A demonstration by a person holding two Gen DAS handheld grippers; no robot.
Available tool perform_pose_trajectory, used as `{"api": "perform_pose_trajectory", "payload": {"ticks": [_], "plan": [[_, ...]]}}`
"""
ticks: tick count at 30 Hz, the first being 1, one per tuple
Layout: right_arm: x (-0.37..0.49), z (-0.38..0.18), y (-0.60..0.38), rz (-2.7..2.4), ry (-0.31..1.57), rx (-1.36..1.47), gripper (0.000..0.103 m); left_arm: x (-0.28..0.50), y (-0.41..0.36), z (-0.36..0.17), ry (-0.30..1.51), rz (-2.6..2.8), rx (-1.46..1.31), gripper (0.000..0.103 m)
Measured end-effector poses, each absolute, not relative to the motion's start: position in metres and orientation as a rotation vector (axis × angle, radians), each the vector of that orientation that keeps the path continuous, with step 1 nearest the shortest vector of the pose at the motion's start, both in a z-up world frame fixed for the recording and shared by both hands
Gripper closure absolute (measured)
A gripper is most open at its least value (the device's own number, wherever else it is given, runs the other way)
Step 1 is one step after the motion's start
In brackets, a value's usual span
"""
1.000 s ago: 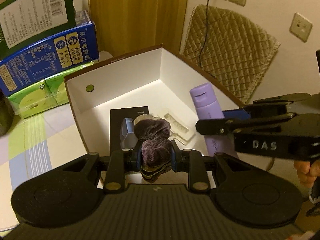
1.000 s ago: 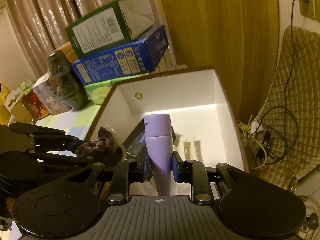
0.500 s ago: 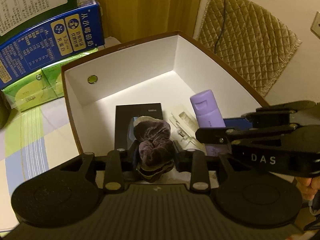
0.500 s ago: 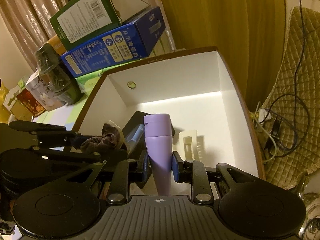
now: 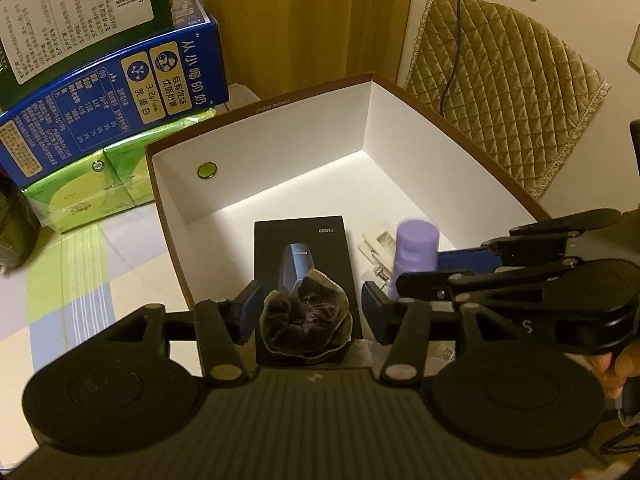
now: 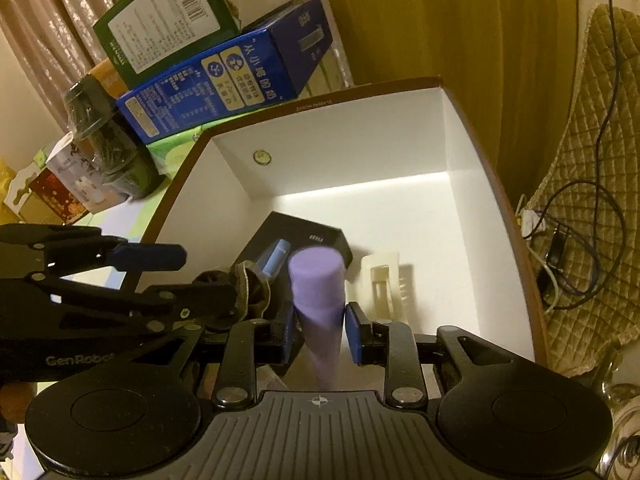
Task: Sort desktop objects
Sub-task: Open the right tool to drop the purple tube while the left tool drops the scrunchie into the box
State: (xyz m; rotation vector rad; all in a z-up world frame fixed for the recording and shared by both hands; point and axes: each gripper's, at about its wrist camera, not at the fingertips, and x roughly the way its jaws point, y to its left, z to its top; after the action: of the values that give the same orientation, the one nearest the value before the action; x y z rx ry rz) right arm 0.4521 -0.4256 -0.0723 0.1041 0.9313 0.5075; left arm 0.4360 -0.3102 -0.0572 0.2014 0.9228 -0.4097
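velvet scrunchie [image 5: 306, 316] lies between parted left gripper [image 5: 308, 312] fingers, inside box [image 5: 400, 128].

Black gripper [image 5: 308, 312] frames, blue pads [image 5: 249, 309], brass-coloured screws, ribbed grey housing

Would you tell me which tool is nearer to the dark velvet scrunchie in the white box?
Left. The left tool straddles the dark velvet scrunchie, its jaws just opened clear of it. The right tool is beside it, around the purple bottle.
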Motion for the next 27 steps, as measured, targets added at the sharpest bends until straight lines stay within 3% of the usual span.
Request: {"api": "perform_pose_trajectory", "payload": {"ticks": [5,9,12,17,23,27], "plan": [[0.450,-0.065,-0.430,0.494,0.904,0.101,0.053,0.432,-0.309,-0.054,0.912,-0.408,0.210,0.051],[0.441,-0.058,-0.434,0.490,0.880,0.075,0.046,0.424,-0.306,-0.049,0.891,-0.405,0.227,0.037],[0.432,-0.054,-0.436,0.482,0.871,0.057,0.035,0.416,-0.303,-0.044,0.878,-0.419,0.235,0.036],[0.415,-0.044,-0.443,0.477,0.850,0.047,0.011,0.400,-0.297,-0.036,0.866,-0.433,0.236,0.032],[0.394,-0.032,-0.446,0.478,0.831,0.058,0.002,0.383,-0.290,-0.027,0.856,-0.452,0.210,0.027],[0.381,-0.025,-0.447,0.473,0.820,0.061,0.002,0.371,-0.284,-0.021,0.850,-0.455,0.201,0.020]]}}
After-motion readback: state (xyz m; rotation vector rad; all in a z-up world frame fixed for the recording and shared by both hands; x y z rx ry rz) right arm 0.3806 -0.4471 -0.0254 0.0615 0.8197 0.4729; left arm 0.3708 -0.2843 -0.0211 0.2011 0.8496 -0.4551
